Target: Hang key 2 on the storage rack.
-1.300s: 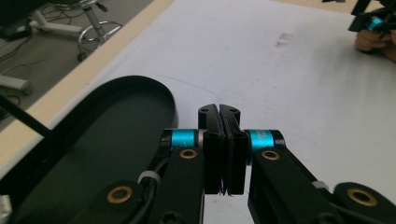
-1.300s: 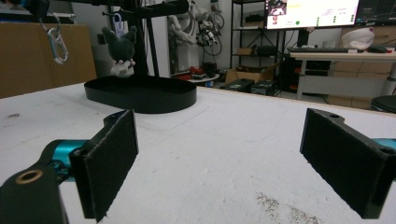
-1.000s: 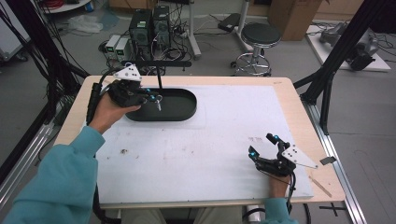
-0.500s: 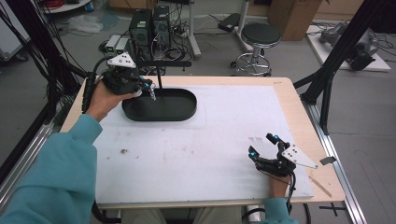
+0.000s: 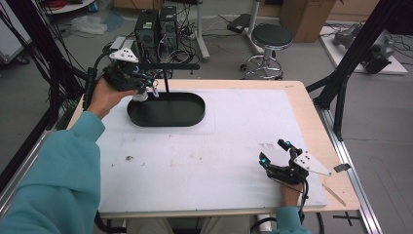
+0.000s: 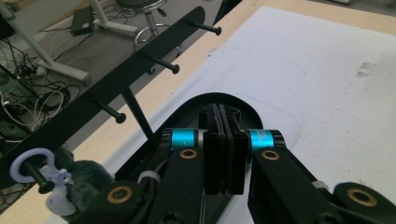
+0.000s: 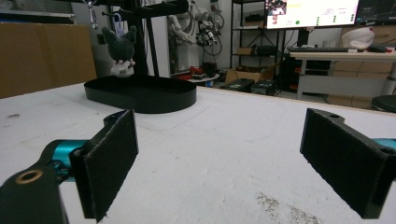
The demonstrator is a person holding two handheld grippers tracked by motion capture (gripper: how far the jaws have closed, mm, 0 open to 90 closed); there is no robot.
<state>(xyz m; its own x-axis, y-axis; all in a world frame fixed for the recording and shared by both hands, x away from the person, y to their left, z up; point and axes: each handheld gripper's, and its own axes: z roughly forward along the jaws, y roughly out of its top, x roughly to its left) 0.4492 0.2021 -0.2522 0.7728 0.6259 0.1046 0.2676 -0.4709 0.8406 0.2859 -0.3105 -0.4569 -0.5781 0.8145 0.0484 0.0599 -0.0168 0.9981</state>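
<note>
The plush toy [image 6: 81,184] now hangs by its pale ring [image 6: 29,164] on the end peg of the black rack [image 5: 165,66], at the far left corner of the table [image 5: 302,97], above the left end of the oval tray [image 5: 168,117]. A second ago your left gripper [image 5: 146,87] was low over that tray with the toy at its jaws. It has since lifted and swung toward the rack's end, and its jaws are pressed flat together with nothing between them. The toy dangles just beside them, to their left in the left gripper view. So I judge the hanging done, with only pulling your left hand clear remaining, and you should mind the ring as you go. Your right gripper [image 5: 275,151] has not moved: it rests near the table's near right corner, jaws wide and empty.
</note>
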